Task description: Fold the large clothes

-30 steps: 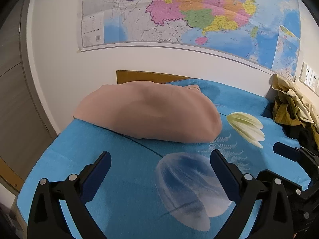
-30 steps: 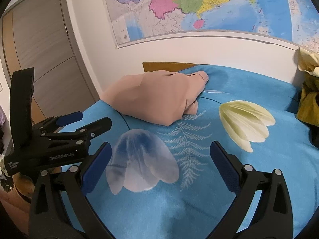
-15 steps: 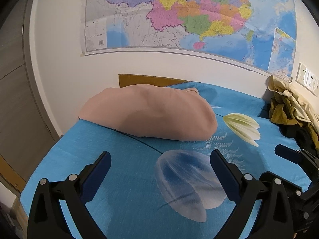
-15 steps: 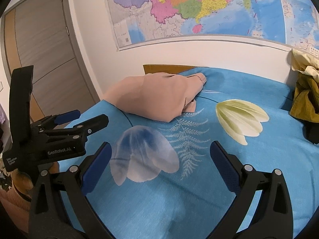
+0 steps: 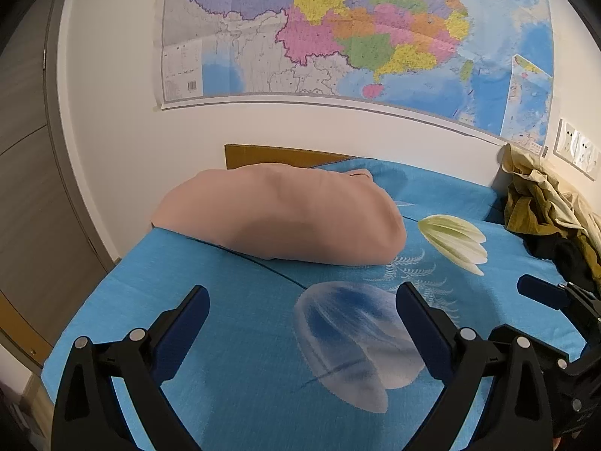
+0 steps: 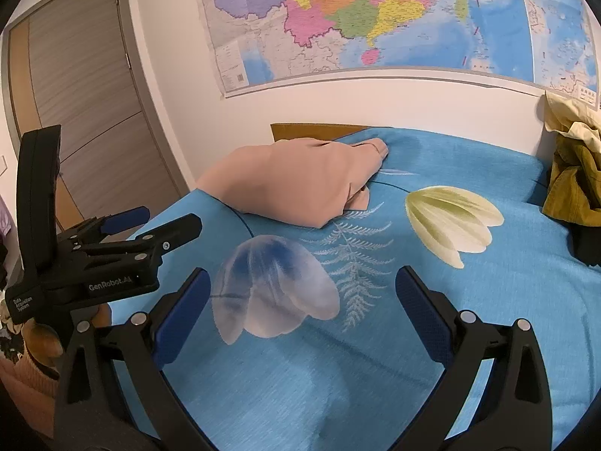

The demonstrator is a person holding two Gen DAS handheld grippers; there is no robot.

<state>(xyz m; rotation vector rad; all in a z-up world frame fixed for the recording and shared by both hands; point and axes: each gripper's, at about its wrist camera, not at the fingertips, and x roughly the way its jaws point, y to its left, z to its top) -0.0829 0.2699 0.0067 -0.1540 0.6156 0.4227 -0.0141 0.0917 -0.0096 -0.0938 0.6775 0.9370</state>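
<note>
The peach garment [image 5: 285,218] is lying folded in a soft bundle at the far left corner of the bed [image 5: 240,338], on its blue flowered sheet. Both grippers are hovering above the near edge, the left gripper [image 5: 302,323] and the right gripper [image 6: 302,308] each standing with fingers spread wide, gripping nothing. A heap of olive clothes [image 5: 541,206] is sitting at the far right edge.

Left wrist view: low above the near bed edge, facing the far wall map [image 5: 357,30].
Right wrist view: just right of it, same heading, left gripper [image 6: 150,225] visible at left.
Shared: folded pink garment [image 5: 285,218], blue bedspread [image 6: 469,300], map.
</note>
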